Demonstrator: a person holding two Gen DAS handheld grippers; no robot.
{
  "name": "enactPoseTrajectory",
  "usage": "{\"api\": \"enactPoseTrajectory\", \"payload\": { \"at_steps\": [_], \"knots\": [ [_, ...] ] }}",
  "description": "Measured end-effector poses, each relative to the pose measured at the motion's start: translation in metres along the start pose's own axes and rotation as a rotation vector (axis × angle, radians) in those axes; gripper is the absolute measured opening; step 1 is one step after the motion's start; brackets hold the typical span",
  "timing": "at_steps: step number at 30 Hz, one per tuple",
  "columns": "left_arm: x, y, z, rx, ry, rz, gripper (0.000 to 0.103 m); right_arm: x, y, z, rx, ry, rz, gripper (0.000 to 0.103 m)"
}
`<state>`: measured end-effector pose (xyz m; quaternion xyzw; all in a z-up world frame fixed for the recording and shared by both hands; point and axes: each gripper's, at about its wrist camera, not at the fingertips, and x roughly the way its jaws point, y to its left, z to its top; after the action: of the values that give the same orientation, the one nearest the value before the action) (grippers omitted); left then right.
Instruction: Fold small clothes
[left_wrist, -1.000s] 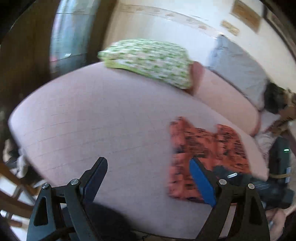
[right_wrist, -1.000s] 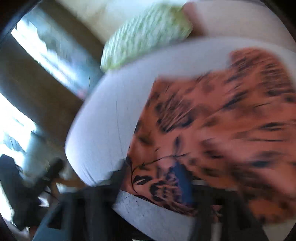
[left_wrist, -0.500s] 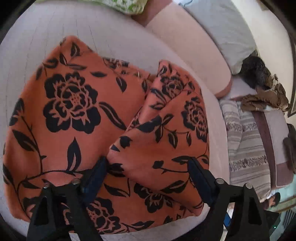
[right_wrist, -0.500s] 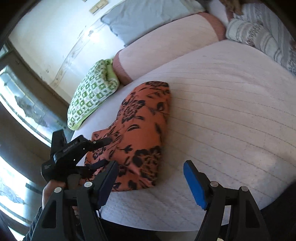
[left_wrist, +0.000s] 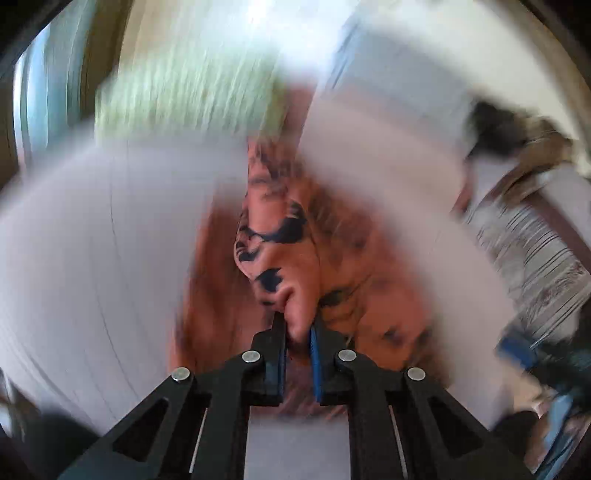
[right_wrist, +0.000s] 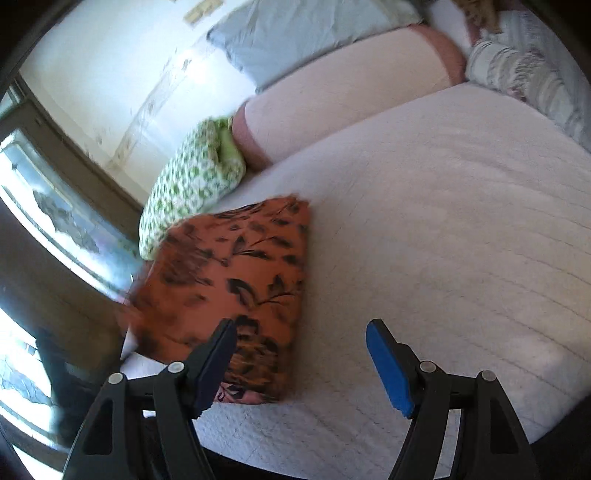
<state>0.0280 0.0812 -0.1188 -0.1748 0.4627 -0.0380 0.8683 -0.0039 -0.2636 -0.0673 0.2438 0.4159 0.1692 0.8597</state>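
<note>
Left gripper (left_wrist: 297, 328) has just been closing and now pinches a bunched fold of the orange floral garment (right_wrist: 236, 273), which lies on the pale quilted bed (right_wrist: 443, 229) near the green patterned pillow (right_wrist: 188, 181). Right gripper (right_wrist: 299, 347) hangs wide open, holding nothing, just right of the garment.

Orange garment (right_wrist: 236, 273) with black floral print, green-and-white patterned pillow (right_wrist: 192, 181), pale pink quilted bed (right_wrist: 443, 221), blue gripper pads (right_wrist: 388, 369).

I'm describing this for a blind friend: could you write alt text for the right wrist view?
An open hand-held gripper hovers over a pale bed, with a folded orange floral garment lying at its left finger. A green patterned pillow lies behind.
</note>
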Motion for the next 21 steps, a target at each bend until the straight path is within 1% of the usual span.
{"api": "enactPoseTrajectory", "payload": {
  "at_steps": [1, 3, 4, 5, 6, 7, 9, 11, 13, 15, 16, 17, 18, 19, 20, 21],
  "knots": [
    [0.023, 0.026, -0.007, -0.117, 0.082, -0.038, 0.015, 0.007, 0.01, 0.003, -0.023, 0.024, 0.002, 0.076],
    [0.022, 0.041, -0.006, -0.191, 0.064, -0.13, 0.015, 0.015, 0.035, 0.007, -0.104, 0.054, 0.019, 0.076],
    [0.018, 0.039, -0.003, -0.195, 0.052, -0.132, 0.016, 0.018, 0.044, 0.008, -0.137, 0.061, 0.025, 0.076],
    [0.011, 0.035, 0.0, -0.177, 0.026, -0.129, 0.016, 0.02, 0.051, 0.009, -0.163, 0.066, 0.03, 0.076],
    [0.004, 0.029, 0.001, -0.138, -0.008, -0.125, 0.016, 0.023, 0.056, 0.009, -0.175, 0.07, 0.033, 0.076],
    [0.002, 0.026, 0.0, -0.123, -0.019, -0.119, 0.014, 0.029, 0.058, 0.01, -0.169, 0.079, 0.032, 0.076],
    [-0.001, 0.027, -0.001, -0.112, -0.024, -0.124, 0.012, 0.043, 0.053, 0.011, -0.131, 0.102, 0.026, 0.076],
    [-0.01, 0.024, -0.001, -0.09, -0.057, -0.108, 0.01, 0.054, 0.046, 0.009, -0.088, 0.118, 0.024, 0.076],
    [-0.03, 0.02, -0.011, -0.028, -0.129, -0.082, 0.009, 0.059, 0.038, 0.005, -0.071, 0.125, 0.025, 0.076],
    [-0.06, 0.001, -0.009, 0.06, -0.237, -0.038, 0.008, 0.061, 0.033, 0.001, -0.076, 0.129, 0.017, 0.076],
    [-0.069, -0.005, -0.012, 0.098, -0.281, -0.01, 0.008, 0.061, 0.029, 0.0, -0.074, 0.129, 0.011, 0.076],
    [-0.076, -0.01, -0.018, 0.137, -0.315, 0.037, 0.008, 0.061, 0.025, -0.001, -0.066, 0.13, 0.011, 0.076],
    [-0.068, -0.006, -0.02, 0.142, -0.298, 0.064, 0.008, 0.061, 0.022, -0.001, -0.059, 0.131, 0.013, 0.076],
    [-0.05, 0.006, -0.023, 0.107, -0.221, 0.075, 0.008, 0.06, 0.02, -0.002, -0.057, 0.131, 0.013, 0.076],
    [-0.034, 0.021, -0.025, 0.048, -0.144, 0.066, 0.008, 0.061, 0.019, -0.002, -0.056, 0.133, 0.012, 0.076],
    [-0.007, 0.041, -0.028, -0.041, -0.019, 0.041, 0.009, 0.061, 0.019, -0.002, -0.058, 0.14, 0.011, 0.076]
  ]
}}
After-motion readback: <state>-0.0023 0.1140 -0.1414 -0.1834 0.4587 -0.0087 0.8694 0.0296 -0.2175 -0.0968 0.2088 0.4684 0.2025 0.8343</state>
